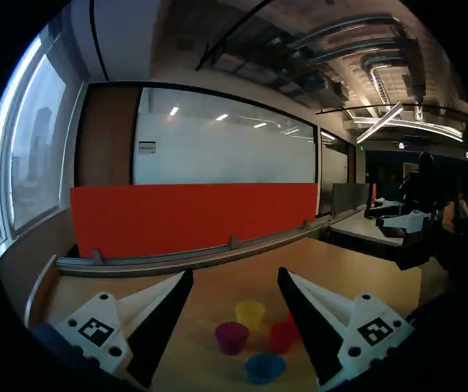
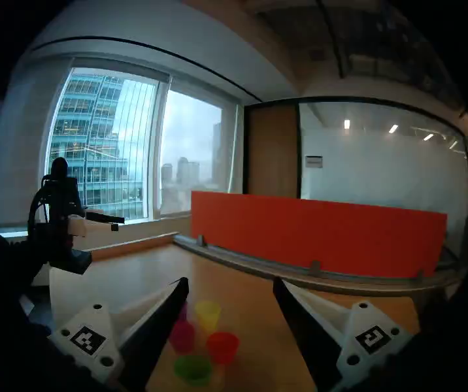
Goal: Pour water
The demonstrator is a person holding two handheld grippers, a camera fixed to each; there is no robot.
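Ahead of the left tool (image 1: pixel 234 271) and right tool (image 2: pixel 230 280), both spread empty, small cups (image 1: pixel 232 336) cluster.

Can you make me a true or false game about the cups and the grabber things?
1. The yellow cup stands on the wooden table. True.
2. The left gripper holds the purple cup. False: it is open and empty, and the purple cup stands on the table.
3. The divider behind the table is green. False: it is orange-red.
4. The right gripper is open. True.
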